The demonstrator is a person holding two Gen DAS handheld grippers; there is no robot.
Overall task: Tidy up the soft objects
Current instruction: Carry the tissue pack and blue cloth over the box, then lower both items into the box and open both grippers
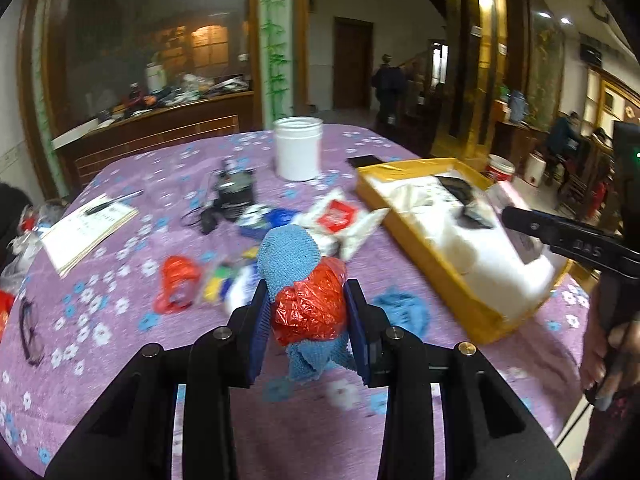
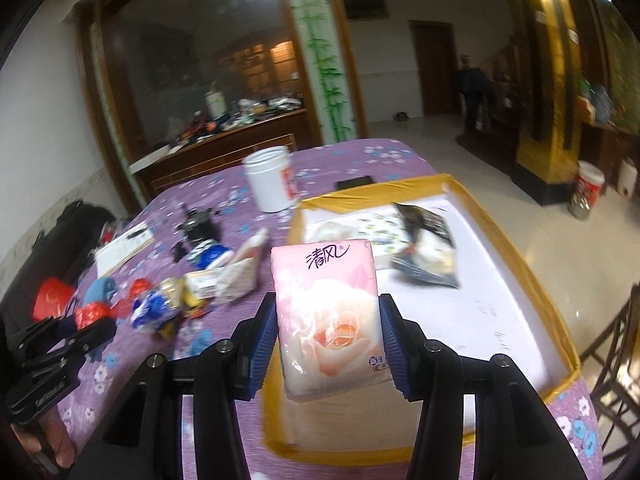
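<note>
My left gripper [image 1: 308, 308] is shut on a bundle of blue terry cloth [image 1: 288, 258] and crumpled red plastic bag [image 1: 310, 310], held above the purple flowered tablecloth [image 1: 120, 360]. My right gripper [image 2: 328, 320] is shut on a pink tissue pack [image 2: 330, 316] with a rose print, held over the near left part of the yellow-rimmed box [image 2: 532, 280]. Inside the box lie a black-and-white packet [image 2: 428, 248] and white soft items [image 2: 356, 228]. In the left wrist view the right gripper [image 1: 560, 236] reaches over the box [image 1: 424, 248] from the right.
A heap of small packets and bags [image 1: 320, 220] lies mid-table, with another red bag [image 1: 176, 284] to its left. A white jar [image 1: 298, 148], a black device with cables [image 1: 234, 196], a notepad [image 1: 88, 228] and a phone [image 1: 366, 160] stand farther back. People are in the room behind.
</note>
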